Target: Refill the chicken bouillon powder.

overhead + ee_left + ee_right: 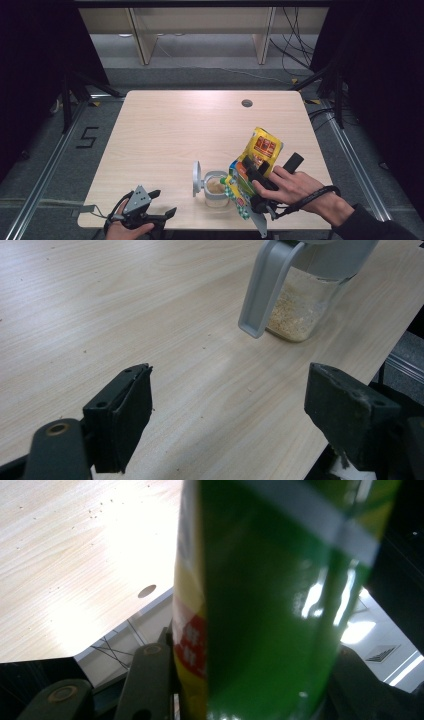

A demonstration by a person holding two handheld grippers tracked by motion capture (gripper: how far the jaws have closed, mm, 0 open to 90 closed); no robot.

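Observation:
A clear jar (pixel 216 190) with beige grains in it stands near the table's front edge, its grey flip lid (pixel 197 177) swung open to the left. My right gripper (pixel 253 173) is shut on a yellow and green pouch (pixel 257 152), which it holds tilted with its lower end just right of the jar's mouth. In the right gripper view the pouch (pixel 260 605) stands close between the two jaws of my right gripper (pixel 250 690). My left gripper (pixel 164 202) rests at the front left, open, with nothing in it. In the left gripper view, the jar (pixel 300 310) lies beyond my left gripper (pixel 230 405).
The light wooden table (pixel 170 130) has a round cable hole (pixel 246 103) at its far right. A few crumbs lie on the wood (pixel 95 512). The table's front edge runs just below both hands.

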